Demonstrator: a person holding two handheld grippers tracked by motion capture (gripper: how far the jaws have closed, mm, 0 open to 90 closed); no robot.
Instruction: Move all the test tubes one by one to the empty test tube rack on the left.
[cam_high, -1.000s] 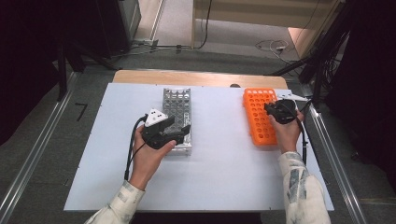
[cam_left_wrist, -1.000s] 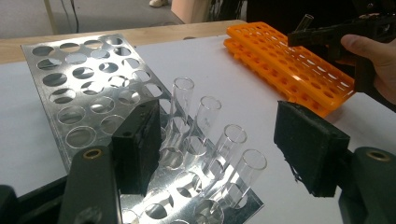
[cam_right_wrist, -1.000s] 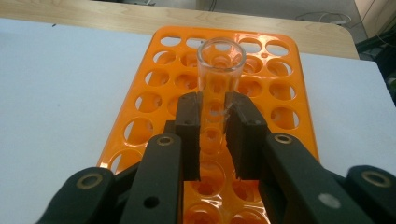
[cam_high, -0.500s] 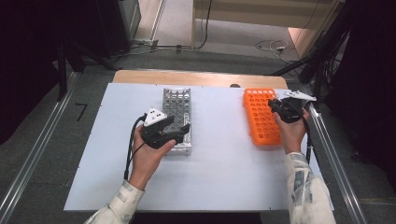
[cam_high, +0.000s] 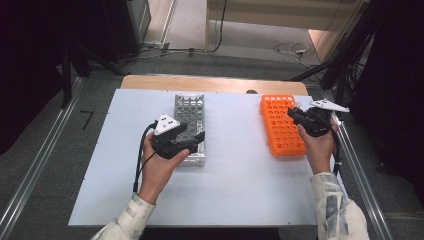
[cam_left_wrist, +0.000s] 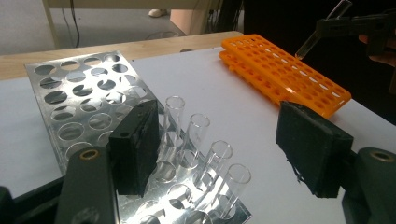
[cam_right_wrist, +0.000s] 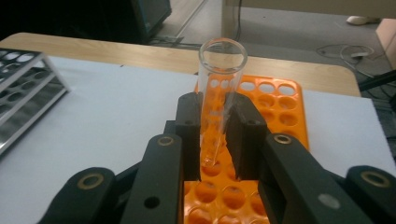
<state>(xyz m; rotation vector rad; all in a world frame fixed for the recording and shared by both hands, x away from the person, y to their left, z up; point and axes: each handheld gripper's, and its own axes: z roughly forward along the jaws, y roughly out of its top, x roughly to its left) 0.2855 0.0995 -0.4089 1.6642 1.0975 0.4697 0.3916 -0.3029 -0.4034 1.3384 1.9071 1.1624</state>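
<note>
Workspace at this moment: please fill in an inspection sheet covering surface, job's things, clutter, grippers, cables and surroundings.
Surface: white tabletop on a wooden table, bare between the racks.
Job's things: orange plastic tube rack with empty holes, at the right; silver metal tube rack at the left, holding four clear glass tubes at its near end; one clear glass test tube held over the orange rack.
Clutter: nothing seen.
Grippers: right gripper shut on the test tube; left gripper open, its jaws either side of the racked tubes, one jaw resting on the metal rack.
Cables: black cable loops from the left gripper.
Surroundings: grey floor, loose floor cables, aluminium rails.
</note>
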